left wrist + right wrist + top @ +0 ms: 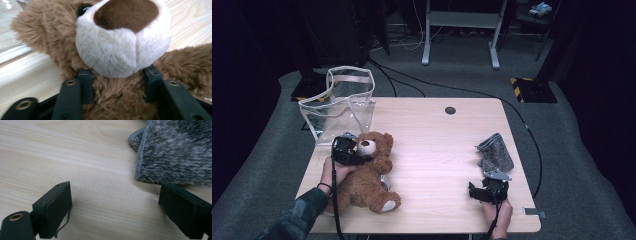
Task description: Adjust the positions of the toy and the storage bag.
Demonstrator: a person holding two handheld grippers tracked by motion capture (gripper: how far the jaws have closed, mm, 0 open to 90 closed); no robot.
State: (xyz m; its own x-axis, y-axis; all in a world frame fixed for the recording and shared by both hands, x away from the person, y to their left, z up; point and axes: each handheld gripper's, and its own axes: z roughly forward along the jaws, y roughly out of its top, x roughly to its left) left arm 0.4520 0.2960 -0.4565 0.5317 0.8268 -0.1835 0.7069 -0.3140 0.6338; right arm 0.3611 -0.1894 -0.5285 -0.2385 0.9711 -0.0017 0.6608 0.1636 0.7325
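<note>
The left gripper straddles the neck of the teddy bear at the worktop's near left, pads buried in fur, grip unclear, while the right gripper gapes empty near a grey fleece cloth

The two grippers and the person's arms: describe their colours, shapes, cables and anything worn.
Both grippers are black, with blocky rectangular jaws carrying brass-ringed holes. The left gripper trails a black cable past a dark, glossy sleeve and a dark wristband. The right gripper bears a grey three-cornered plate and its own black cable.
</note>
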